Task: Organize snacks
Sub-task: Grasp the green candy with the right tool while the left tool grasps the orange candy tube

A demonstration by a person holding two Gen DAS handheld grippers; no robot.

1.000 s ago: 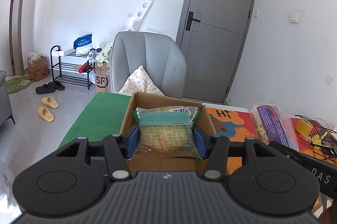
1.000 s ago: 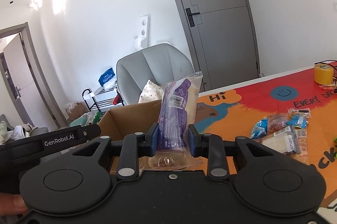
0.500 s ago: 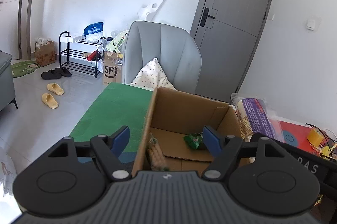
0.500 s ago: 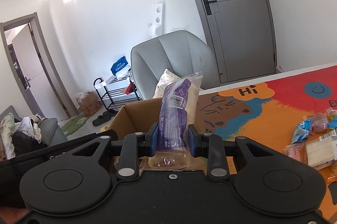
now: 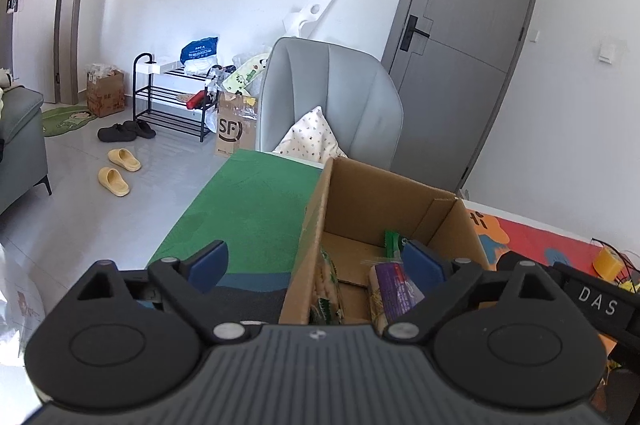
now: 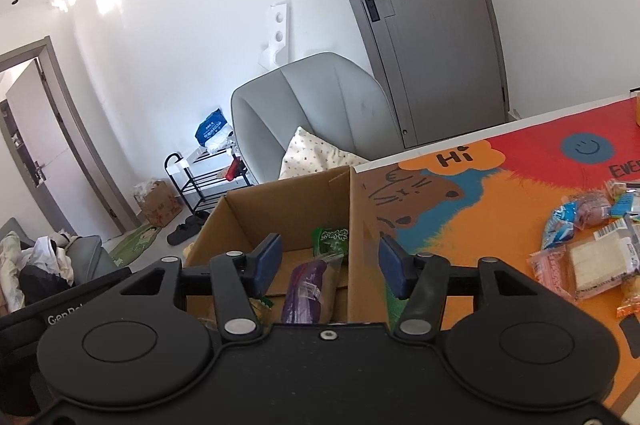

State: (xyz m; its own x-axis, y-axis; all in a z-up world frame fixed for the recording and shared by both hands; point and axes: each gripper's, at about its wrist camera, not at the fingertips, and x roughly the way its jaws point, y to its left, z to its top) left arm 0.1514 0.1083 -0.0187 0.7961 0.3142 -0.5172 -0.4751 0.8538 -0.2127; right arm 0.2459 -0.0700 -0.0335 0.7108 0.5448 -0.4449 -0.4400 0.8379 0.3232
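Right wrist view only: loose snack packets (image 6: 592,257) on the orange mat (image 6: 480,225), beside the cardboard box (image 6: 288,201). Left view only: green mat (image 5: 248,209). Purple-wrapped snack (image 6: 306,285) lies inside the box, clear ends, label up. Left gripper (image 5: 316,261) and right gripper (image 6: 328,265) both spread, empty.

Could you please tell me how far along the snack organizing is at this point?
Partly done. The cardboard box holds a purple packet, a green packet and a cracker pack. Nothing is in hand: the left hand-held gripper and the right hand-held gripper are both open. Several loose snacks are left on the colourful mat.
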